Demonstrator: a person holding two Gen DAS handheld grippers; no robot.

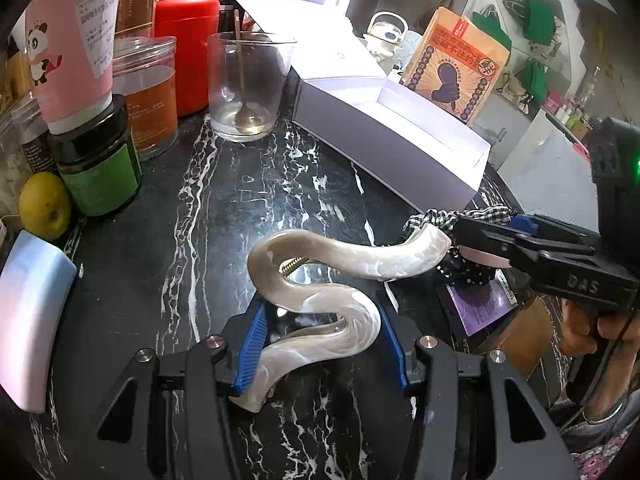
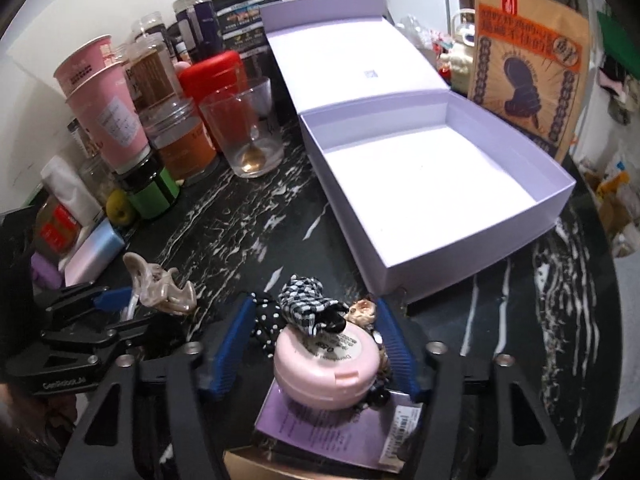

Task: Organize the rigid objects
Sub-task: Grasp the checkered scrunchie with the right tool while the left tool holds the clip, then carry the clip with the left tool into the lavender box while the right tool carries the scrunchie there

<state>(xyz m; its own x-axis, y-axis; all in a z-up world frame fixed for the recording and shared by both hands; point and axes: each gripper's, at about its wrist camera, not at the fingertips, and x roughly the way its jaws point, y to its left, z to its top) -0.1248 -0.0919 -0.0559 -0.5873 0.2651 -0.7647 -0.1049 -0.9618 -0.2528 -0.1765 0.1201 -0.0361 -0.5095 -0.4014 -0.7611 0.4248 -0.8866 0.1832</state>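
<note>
You are pinching the hair clip (image 1: 320,280) in the left tool (image 1: 320,344); the right tool (image 2: 316,356) is straddling the pink compact (image 2: 326,368) (pads not touching), risking snagging the checked scrunchie (image 2: 308,304).

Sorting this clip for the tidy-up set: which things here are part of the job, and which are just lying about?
Part of the job:
- hair claw, held by the left gripper
- pink compact, between the right gripper's jaws
- open box

Lying about:
- glass
- red canister
- lemon
- snack bag

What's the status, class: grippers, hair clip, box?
Left gripper shut on pearly hair clip. Right gripper open around pink compact, pads not touching. Lavender box open, empty; path clear.
</note>
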